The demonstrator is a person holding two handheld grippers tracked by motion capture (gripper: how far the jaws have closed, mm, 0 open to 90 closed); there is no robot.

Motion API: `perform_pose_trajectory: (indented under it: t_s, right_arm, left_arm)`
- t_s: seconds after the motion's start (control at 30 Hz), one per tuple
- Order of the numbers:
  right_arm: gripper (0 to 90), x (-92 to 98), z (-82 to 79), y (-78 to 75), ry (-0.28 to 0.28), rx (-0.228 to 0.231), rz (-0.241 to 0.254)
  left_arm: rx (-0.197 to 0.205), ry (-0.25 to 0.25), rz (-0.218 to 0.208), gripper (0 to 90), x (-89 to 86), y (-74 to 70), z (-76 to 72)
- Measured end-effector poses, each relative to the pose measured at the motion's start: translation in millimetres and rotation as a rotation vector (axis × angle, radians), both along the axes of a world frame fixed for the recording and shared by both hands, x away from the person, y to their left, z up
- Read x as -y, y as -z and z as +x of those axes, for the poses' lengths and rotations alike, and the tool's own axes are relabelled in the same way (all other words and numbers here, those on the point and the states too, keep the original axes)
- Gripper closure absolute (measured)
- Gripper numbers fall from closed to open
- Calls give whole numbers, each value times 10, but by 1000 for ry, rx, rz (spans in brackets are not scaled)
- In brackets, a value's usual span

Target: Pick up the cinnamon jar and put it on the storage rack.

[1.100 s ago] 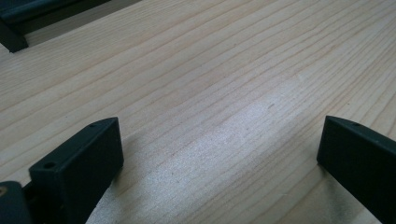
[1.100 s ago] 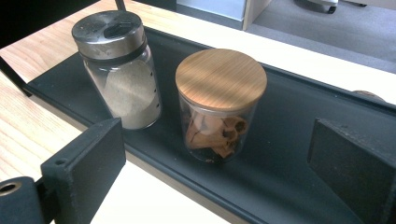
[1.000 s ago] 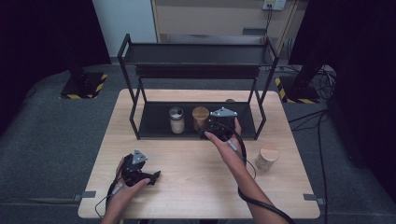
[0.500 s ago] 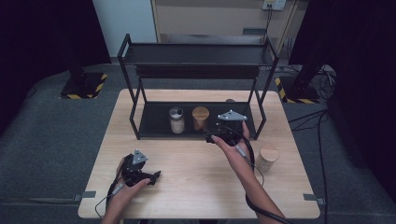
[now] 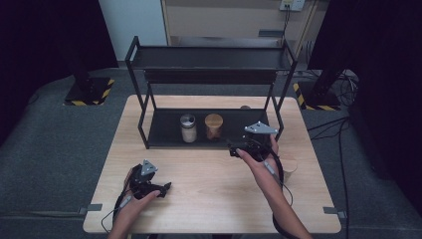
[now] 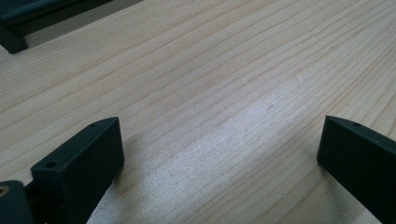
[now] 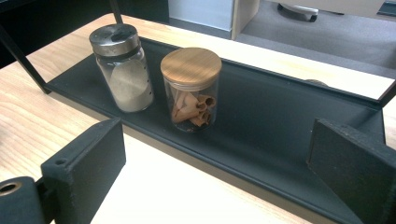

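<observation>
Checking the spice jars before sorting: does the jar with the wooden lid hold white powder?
No, the jar with the wooden lid holds curled brown sticks; the pale powder is in the metal-capped shaker beside it.

Place: looked like a lab or recording studio, not a home.
Table [image 5: 209,199]: one small pale wooden table stood at the centre on grey carpet.
Surroundings: black curtains hung at 9 and 3 o'clock.
Floor marks: a hazard-striped stand base [image 5: 88,92] sat at 10 o'clock, another at 2 o'clock.
Cables [image 5: 332,124]: loose leads ran across the carpet at 3 o'clock.
Wall: a power socket [image 5: 292,4] sat at 1 o'clock.
</observation>
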State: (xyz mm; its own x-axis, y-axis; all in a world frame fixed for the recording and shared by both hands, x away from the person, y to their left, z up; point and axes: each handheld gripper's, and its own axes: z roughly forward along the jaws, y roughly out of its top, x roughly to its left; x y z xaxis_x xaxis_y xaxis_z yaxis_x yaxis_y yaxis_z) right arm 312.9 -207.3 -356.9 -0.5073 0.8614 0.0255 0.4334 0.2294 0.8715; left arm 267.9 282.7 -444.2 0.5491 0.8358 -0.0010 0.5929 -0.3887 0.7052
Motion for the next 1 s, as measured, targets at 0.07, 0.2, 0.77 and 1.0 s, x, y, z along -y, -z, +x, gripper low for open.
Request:
perform_pose_trajectory:
  t_s: [0.07,0.2,0.77,1.0]
  right_arm:
    - [46,15,-26,-7,0,2,-1]
    - [45,58,-62,-28,-4,5,-2]
    - [42,376,-254,-85,25,11,-21]
    - [41,501,-343,-113,45,18,-19]
  left_arm:
    - [0,0,0,0,0,0,0]
    - [0,-1,0,0,2,0,-2]
    - [0,0,0,0,1,0,-1]
    - [0,-1,0,0,1,1,-1]
